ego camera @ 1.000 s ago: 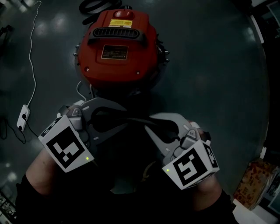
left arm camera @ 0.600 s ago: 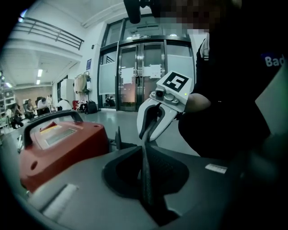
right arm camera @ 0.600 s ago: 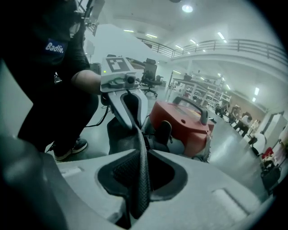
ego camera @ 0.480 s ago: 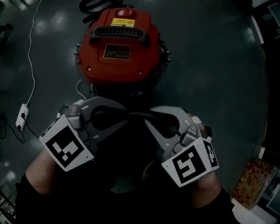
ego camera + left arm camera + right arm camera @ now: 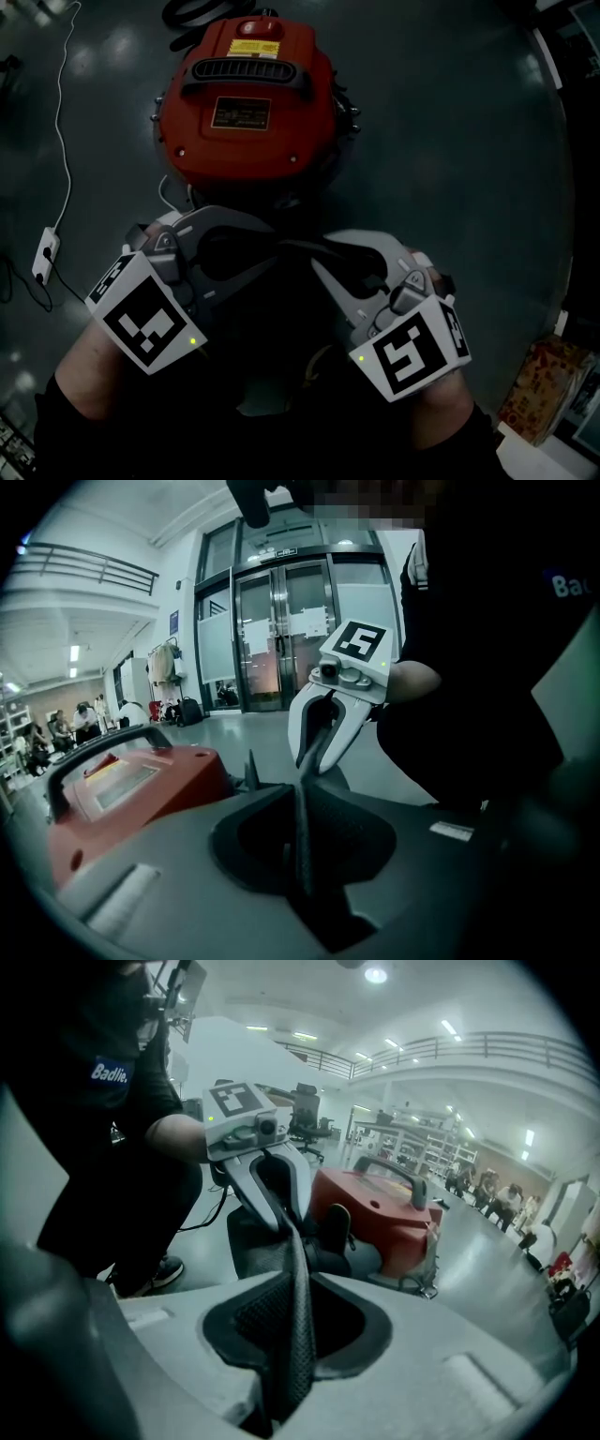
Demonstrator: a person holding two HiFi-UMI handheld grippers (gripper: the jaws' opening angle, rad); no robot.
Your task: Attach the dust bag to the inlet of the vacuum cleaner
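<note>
The red vacuum cleaner (image 5: 248,103) stands on the grey floor just beyond both grippers, with its black handle on top. It also shows in the left gripper view (image 5: 122,799) and the right gripper view (image 5: 375,1208). A dark mesh dust bag (image 5: 298,247) is stretched between the grippers and hangs into shadow below them. My left gripper (image 5: 272,246) pinches one edge of the bag (image 5: 305,827); its jaws are opening slightly with the fabric still between them. My right gripper (image 5: 324,253) is shut on the opposite edge (image 5: 298,1326). The vacuum's inlet is hidden.
A white cable runs down the floor at the left to a power strip (image 5: 47,251). A black hose (image 5: 202,11) lies behind the vacuum. A printed box (image 5: 548,394) sits at the lower right. Glass doors (image 5: 281,630) and distant people show in the gripper views.
Both grippers keep their hold on the bag in nearly the same place. The vacuum sits slightly higher and further left in the head view.
</note>
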